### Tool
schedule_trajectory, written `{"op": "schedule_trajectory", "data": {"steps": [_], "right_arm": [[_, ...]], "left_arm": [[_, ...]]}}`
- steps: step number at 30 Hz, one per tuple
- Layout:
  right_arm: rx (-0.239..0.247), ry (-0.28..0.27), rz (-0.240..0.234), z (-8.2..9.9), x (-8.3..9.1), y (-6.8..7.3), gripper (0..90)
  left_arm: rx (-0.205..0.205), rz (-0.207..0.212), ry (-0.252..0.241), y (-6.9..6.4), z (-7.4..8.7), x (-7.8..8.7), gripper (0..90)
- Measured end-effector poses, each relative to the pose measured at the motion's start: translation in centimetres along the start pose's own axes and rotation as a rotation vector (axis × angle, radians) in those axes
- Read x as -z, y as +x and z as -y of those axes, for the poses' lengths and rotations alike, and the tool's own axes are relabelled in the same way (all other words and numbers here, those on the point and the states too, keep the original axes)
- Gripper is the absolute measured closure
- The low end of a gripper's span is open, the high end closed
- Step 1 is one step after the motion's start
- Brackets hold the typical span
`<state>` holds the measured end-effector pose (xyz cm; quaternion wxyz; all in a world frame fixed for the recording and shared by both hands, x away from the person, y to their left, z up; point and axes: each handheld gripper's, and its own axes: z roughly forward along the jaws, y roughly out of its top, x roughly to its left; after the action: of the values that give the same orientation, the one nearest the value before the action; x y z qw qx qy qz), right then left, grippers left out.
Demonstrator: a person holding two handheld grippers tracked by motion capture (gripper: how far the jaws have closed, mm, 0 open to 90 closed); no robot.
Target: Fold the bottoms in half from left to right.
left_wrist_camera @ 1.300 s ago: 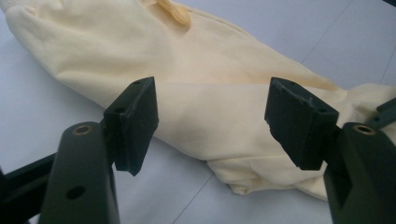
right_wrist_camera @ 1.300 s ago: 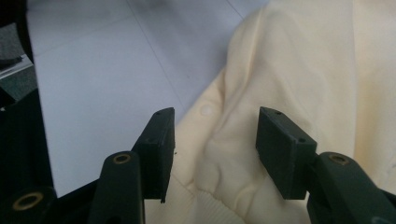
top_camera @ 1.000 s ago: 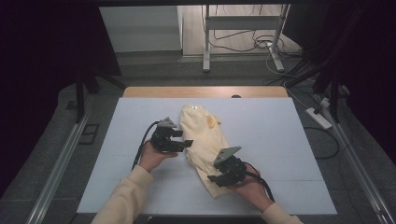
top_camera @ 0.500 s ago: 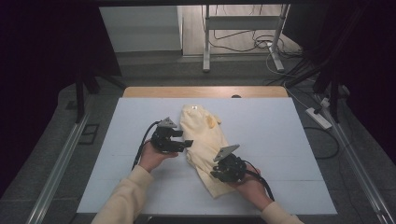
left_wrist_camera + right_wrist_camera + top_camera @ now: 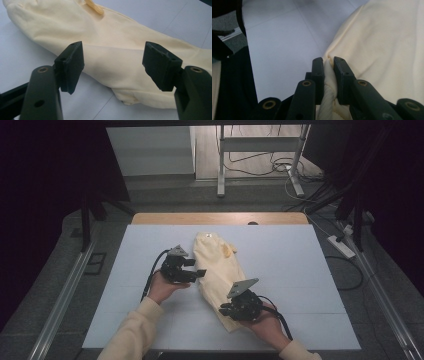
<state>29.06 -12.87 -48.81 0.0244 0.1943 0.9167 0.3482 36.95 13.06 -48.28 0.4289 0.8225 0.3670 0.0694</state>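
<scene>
The right gripper (image 5: 329,75) had just been closing and pinched the cream garment (image 5: 220,272) at its near edge. The left gripper (image 5: 113,66) hung spread apart just over the cloth's middle.

surface: pale blue table (image 5: 310,270) | on it: cream garment (image 5: 220,270), lying lengthwise near the middle

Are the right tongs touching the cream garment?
Touching. In the right gripper view, the right tongs have just been closing and pinch the cream garment.
</scene>
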Motion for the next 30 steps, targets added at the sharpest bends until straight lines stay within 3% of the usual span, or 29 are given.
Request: {"op": "schedule_trajectory", "data": {"steps": [5,9,13,16,22,30], "right_arm": [[-0.010,0.018,-0.015,0.6,-0.8,-0.2,67.1],[-0.017,-0.016,-0.015,0.5,-0.2,-0.5,55.9],[-0.052,-0.093,0.018,0.4,1.5,-1.3,49.8],[-0.079,-0.117,0.065,0.4,2.6,-2.3,48.1],[-0.138,-0.099,0.174,1.5,3.4,-4.6,46.0],[-0.191,-0.090,0.217,2.1,3.2,-6.5,42.7]], "left_arm": [[0.000,0.000,0.001,0.0,0.0,0.0,33.1],[0.000,0.000,0.001,0.0,0.0,0.0,33.1],[-0.003,-0.003,0.002,0.0,0.0,0.0,33.0],[-0.002,-0.003,0.000,0.0,0.0,0.0,32.9],[-0.004,-0.004,0.005,0.0,0.0,0.0,32.9],[-0.008,-0.003,0.010,-0.1,0.0,-0.2,32.7]]}}
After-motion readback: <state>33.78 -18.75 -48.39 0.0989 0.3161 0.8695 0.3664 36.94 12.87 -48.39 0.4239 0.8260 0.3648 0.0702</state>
